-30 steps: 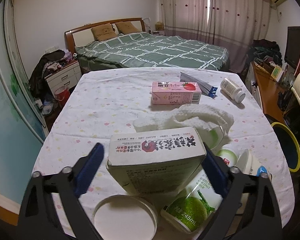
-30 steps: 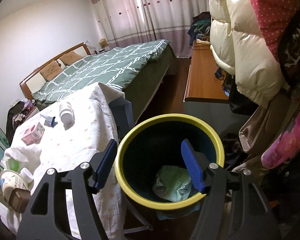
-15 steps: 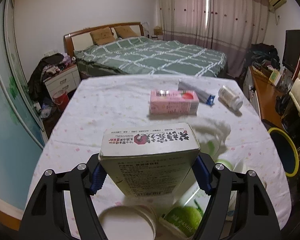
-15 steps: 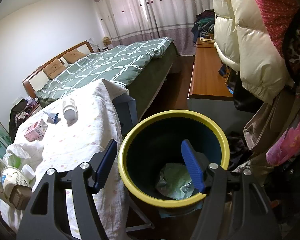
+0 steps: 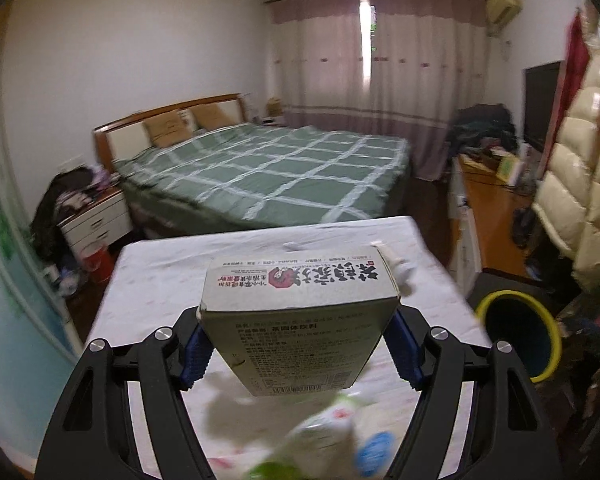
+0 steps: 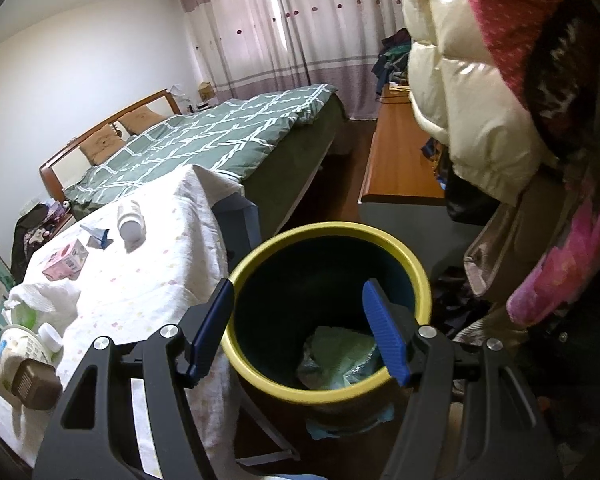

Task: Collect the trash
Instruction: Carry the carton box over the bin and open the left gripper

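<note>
My left gripper (image 5: 298,320) is shut on a grey-green carton (image 5: 300,300) with red and black print, its blue pads pressed to both sides. The carton hangs above the cloth-covered table (image 5: 160,280). To the right, on the floor, stands the yellow-rimmed dark bin (image 5: 500,296). In the right wrist view my right gripper (image 6: 296,300) hovers open over that bin (image 6: 328,230) with nothing between its fingers. A crumpled green wrapper (image 6: 336,356) lies at the bin's bottom.
On the table lie a pink carton (image 6: 66,266), a white bottle (image 6: 131,224), a blue-grey tube (image 6: 96,234), a white towel (image 6: 44,298) and several cups (image 6: 20,348). A bed stands behind, with a wooden desk (image 6: 400,168) and hanging coats (image 6: 480,100) at right.
The left jaws closed on the carton and lifted it off the table, and the view swung up and right. The right gripper stayed over the bin.
</note>
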Action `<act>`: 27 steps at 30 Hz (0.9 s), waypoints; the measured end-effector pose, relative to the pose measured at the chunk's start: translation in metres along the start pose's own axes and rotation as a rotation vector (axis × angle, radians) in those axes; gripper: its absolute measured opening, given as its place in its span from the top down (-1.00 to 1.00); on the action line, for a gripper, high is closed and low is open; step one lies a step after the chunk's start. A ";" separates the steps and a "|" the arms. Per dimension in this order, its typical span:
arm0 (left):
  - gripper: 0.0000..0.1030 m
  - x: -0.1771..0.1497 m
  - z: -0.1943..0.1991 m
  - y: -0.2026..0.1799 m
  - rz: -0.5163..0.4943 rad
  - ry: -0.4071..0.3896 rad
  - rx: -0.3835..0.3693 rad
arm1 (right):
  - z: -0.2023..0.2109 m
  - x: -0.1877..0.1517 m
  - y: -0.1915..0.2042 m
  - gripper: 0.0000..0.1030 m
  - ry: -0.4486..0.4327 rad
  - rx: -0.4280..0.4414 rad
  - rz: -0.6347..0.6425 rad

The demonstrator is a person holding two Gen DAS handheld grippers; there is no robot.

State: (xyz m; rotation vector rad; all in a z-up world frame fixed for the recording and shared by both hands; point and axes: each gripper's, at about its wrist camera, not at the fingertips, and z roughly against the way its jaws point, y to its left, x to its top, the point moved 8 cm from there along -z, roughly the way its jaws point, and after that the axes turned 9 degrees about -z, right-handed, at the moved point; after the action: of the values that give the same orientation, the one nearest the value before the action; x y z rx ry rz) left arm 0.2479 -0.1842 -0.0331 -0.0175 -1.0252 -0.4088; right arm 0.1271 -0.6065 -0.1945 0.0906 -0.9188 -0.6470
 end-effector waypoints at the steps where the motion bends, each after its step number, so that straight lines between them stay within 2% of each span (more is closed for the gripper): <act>1: -0.40 0.007 -0.001 -0.017 -0.014 -0.007 -0.032 | 0.000 -0.002 -0.005 -0.23 0.000 -0.010 -0.004; 8: -0.40 0.041 -0.020 -0.133 -0.103 -0.023 -0.218 | 0.010 -0.016 -0.047 -0.23 0.000 -0.085 -0.027; 12: -0.40 0.046 -0.039 -0.210 -0.168 0.000 -0.301 | 0.018 -0.024 -0.067 -0.23 0.000 -0.107 -0.049; 17: -0.40 0.031 -0.080 -0.298 -0.216 0.100 -0.435 | 0.028 -0.034 -0.086 -0.24 0.002 -0.133 -0.063; 19: -0.40 0.022 -0.096 -0.327 -0.229 0.136 -0.463 | 0.032 -0.038 -0.092 -0.24 0.006 -0.140 -0.071; 24: -0.40 0.000 -0.124 -0.377 -0.256 0.187 -0.500 | 0.039 -0.049 -0.098 -0.25 0.021 -0.159 -0.068; 27: -0.42 -0.010 -0.135 -0.394 -0.262 0.215 -0.513 | 0.041 -0.051 -0.102 -0.25 0.027 -0.172 -0.078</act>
State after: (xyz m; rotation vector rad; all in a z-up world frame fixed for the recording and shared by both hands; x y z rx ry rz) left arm 0.2211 -0.5724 -0.1816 -0.2950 -0.6901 -0.8866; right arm 0.0243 -0.6527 -0.2404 -0.0186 -0.8335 -0.7927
